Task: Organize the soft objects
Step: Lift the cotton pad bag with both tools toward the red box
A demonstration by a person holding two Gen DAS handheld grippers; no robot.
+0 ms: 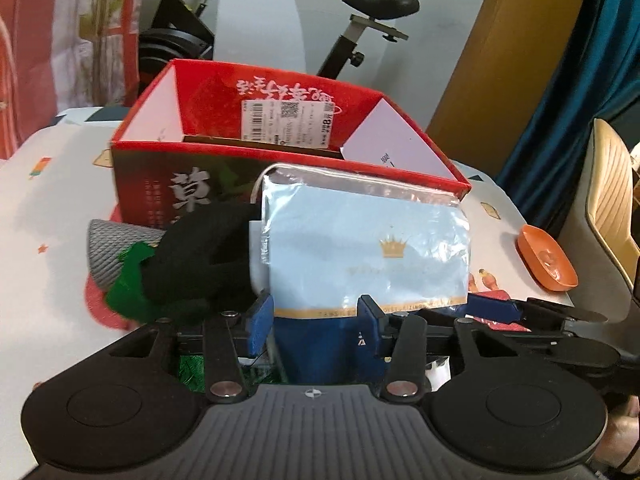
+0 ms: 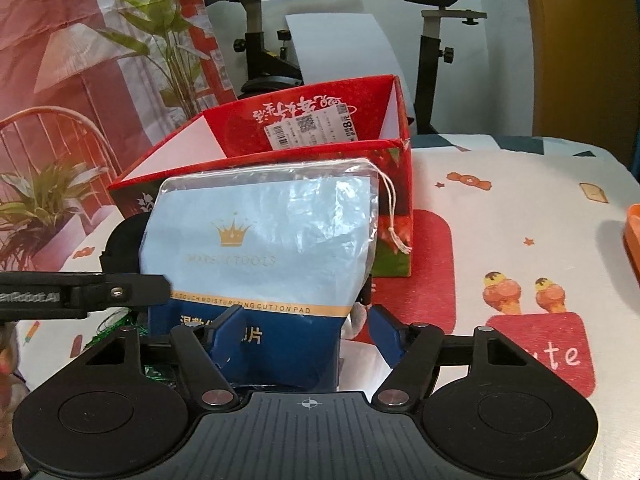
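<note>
A light-blue cotton pad bag (image 1: 360,248) with a gold crown stands upright before the open red box (image 1: 280,148). My left gripper (image 1: 316,316) is shut on the bag's dark blue bottom. My right gripper (image 2: 304,328) has its jaws around the same bag (image 2: 260,240), the left pad touching it and the right pad a little apart. The right gripper's fingertips (image 1: 496,306) show in the left wrist view, and the left gripper's finger (image 2: 80,290) shows in the right wrist view. The red box (image 2: 280,152) looks empty inside.
A black knit item (image 1: 200,256), a grey one (image 1: 116,248) and a green one (image 1: 128,284) lie left of the bag. An orange dish (image 1: 546,258) sits at the table's right edge. An exercise bike (image 2: 264,32) stands behind the patterned tablecloth (image 2: 520,208).
</note>
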